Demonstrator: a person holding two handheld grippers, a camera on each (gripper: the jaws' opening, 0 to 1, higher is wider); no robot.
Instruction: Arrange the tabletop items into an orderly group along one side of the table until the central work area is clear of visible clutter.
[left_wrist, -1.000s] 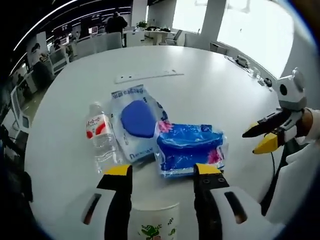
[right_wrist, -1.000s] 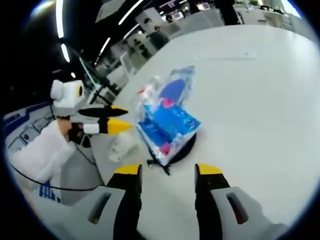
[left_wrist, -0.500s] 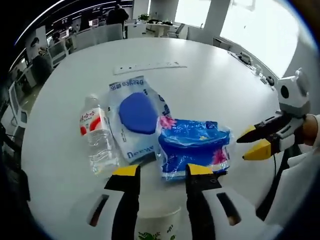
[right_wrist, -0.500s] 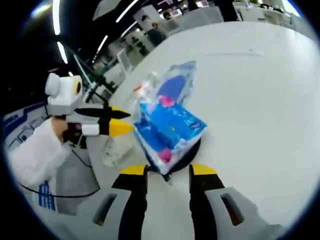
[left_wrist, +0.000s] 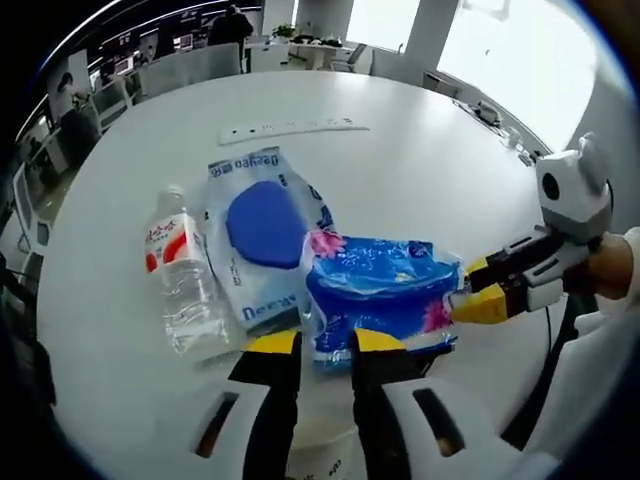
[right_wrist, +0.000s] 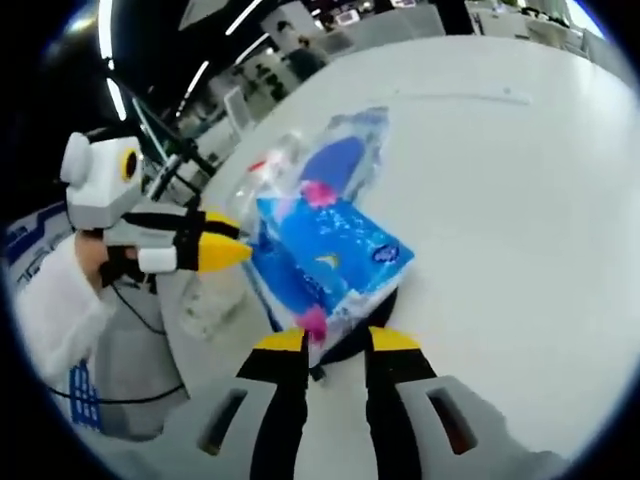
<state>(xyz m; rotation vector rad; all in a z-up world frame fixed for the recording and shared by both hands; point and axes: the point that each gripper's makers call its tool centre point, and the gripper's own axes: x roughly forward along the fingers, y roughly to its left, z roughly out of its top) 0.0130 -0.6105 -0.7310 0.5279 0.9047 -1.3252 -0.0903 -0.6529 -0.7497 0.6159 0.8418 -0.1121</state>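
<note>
Yellow-tipped and nearly closed, the left hand-held gripper (left_wrist: 323, 342) sits at six o'clock in the left gripper view, its jaws pinching the near edge of the blue tissue pack (left_wrist: 385, 298), though a firm bite cannot be confirmed. The right hand-held gripper (right_wrist: 337, 340), seen at six o'clock in the right gripper view, clamps narrowly on another corner of that pack. With both ends seized, the thin wrapper may tear or slip free if the hands pull apart. A paper cup (left_wrist: 320, 462) stands between and under the left jaws; dragging the pack back could tip it. Just beyond, at ten o'clock, the sponge packet (left_wrist: 258, 240) touches the pack, and a water bottle (left_wrist: 179, 282) lies beside it; a careless slide could roll the bottle across the white counter (left_wrist: 420, 160). Farther off at twelve o'clock lies a white power strip (left_wrist: 285, 128).
</note>
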